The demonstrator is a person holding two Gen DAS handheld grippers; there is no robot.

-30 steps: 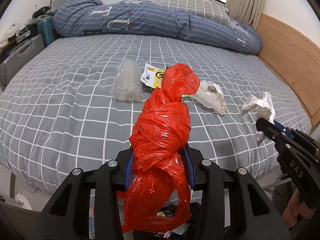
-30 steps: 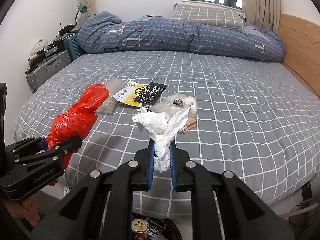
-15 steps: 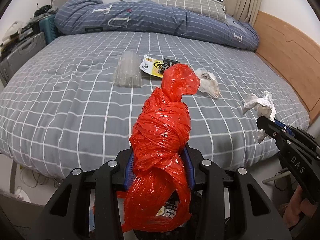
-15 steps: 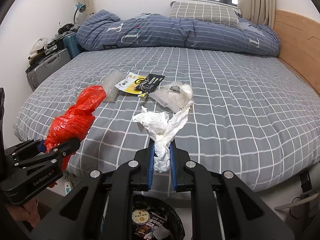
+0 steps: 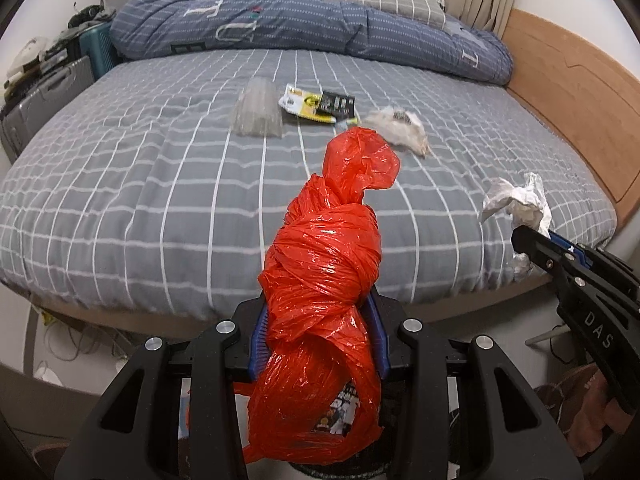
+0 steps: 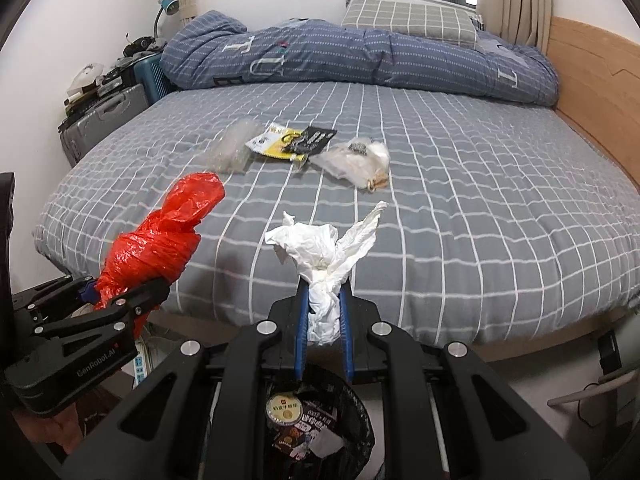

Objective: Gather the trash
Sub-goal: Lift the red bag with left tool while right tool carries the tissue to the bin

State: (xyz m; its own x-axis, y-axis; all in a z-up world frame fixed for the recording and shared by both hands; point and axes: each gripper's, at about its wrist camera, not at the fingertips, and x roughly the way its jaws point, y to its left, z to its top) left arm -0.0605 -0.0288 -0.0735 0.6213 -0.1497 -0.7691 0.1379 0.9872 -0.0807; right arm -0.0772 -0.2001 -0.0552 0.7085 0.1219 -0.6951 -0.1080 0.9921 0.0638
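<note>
Now the right gripper (image 6: 323, 312), clenched on a crumpled tissue (image 6: 320, 252), hangs off the bed's (image 6: 460, 240) near edge right above the trash bin (image 6: 362, 416), while the left gripper (image 5: 318, 344) grips a red bag (image 5: 324, 264) beside it.

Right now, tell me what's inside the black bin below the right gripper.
The black-lined bin holds a round yellow-labelled lid and printed wrappers; anything deeper is covered.

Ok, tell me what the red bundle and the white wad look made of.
Red bundle: thin plastic film, probably a knotted bag; glossy, with sharp highlights and twisted creases. White wad: likely tissue or soft paper; matte, crumpled, no shine.
</note>
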